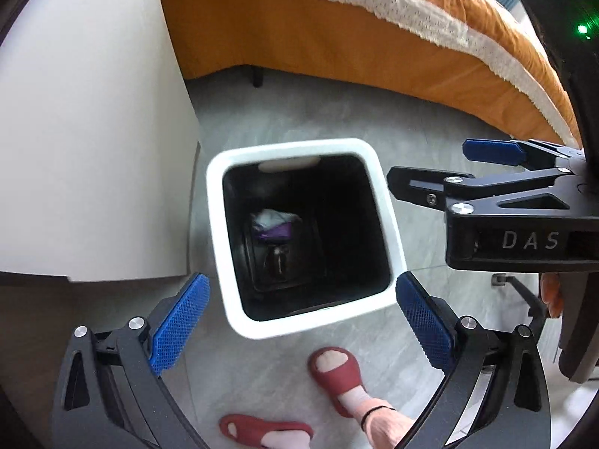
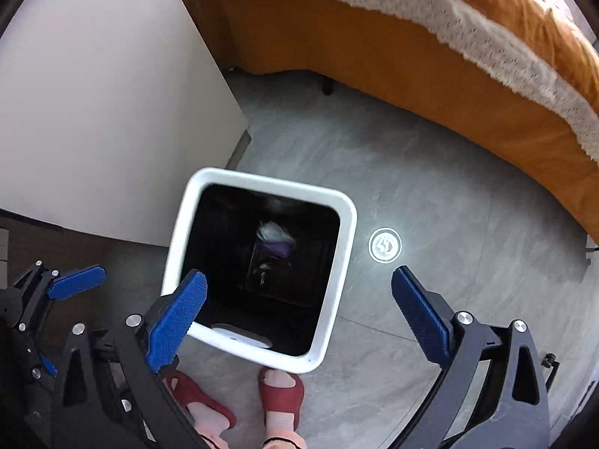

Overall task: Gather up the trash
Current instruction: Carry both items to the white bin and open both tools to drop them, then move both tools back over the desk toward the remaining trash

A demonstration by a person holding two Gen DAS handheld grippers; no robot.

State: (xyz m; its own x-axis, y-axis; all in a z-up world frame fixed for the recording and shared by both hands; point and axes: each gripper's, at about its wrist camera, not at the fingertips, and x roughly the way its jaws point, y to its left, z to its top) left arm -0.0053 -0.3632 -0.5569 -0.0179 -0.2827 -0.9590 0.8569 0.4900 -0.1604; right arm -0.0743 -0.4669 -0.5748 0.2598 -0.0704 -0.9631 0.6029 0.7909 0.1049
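A white square trash bin (image 1: pixel 385 220) with a black liner stands on the grey floor, seen from above. White and purple trash (image 1: pixel 273 224) lies at its bottom; it also shows in the right wrist view (image 2: pixel 275 241), inside the bin (image 2: pixel 346 247). My left gripper (image 1: pixel 301 314) is open and empty, hovering over the bin's near rim. My right gripper (image 2: pixel 299 299) is open and empty above the bin. In the left wrist view the right gripper (image 1: pixel 426 168) comes in from the right, beside the bin's rim.
An orange bed (image 1: pixel 337 45) with a white lace cover runs along the back. A white cabinet (image 1: pixel 86 142) stands left of the bin. The person's feet in red slippers (image 1: pixel 337 374) are just in front of the bin. A round light logo (image 2: pixel 385 244) shines on the floor.
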